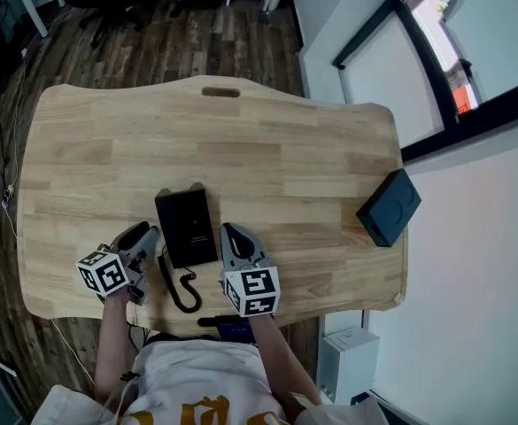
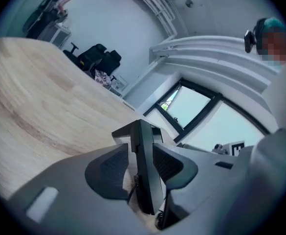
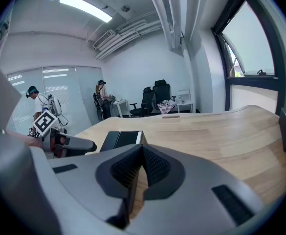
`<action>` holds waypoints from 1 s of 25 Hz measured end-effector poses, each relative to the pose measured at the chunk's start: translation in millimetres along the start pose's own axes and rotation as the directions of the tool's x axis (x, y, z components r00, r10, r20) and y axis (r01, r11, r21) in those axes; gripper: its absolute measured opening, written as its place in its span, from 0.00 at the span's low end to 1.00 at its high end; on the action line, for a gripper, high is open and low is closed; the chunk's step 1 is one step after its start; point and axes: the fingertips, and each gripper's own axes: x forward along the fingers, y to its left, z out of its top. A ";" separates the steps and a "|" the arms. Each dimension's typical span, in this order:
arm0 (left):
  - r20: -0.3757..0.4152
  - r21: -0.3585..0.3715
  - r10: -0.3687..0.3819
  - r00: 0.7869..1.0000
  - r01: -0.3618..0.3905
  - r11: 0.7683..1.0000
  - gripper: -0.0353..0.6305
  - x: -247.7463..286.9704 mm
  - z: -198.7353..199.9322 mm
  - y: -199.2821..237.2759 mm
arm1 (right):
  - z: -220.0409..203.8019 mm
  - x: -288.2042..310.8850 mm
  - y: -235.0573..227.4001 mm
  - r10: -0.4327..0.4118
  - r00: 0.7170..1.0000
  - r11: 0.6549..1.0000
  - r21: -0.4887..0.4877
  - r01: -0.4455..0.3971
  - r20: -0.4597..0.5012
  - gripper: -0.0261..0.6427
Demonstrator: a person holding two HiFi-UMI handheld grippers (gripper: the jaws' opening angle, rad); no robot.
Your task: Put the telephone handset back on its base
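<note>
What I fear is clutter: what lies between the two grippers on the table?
The black telephone and its coiled cord lie between the left gripper and the right gripper, as the head view shows.

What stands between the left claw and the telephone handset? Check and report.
Nothing visible does. The handset sits right between the open jaws of the left claw, and the pads are not pressing on it.

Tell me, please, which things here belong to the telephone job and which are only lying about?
For the job: handset, between the open jaws of the left gripper; telephone base; coiled cord.
Lying about: black box near the right edge of the table.
</note>
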 end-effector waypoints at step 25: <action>0.228 0.402 0.092 0.969 -0.180 0.898 0.06 -64.7 32.1 -103.1 | 48.0 -91.2 61.5 -0.015 0.979 0.989 -0.141 0.044 0.201 0.05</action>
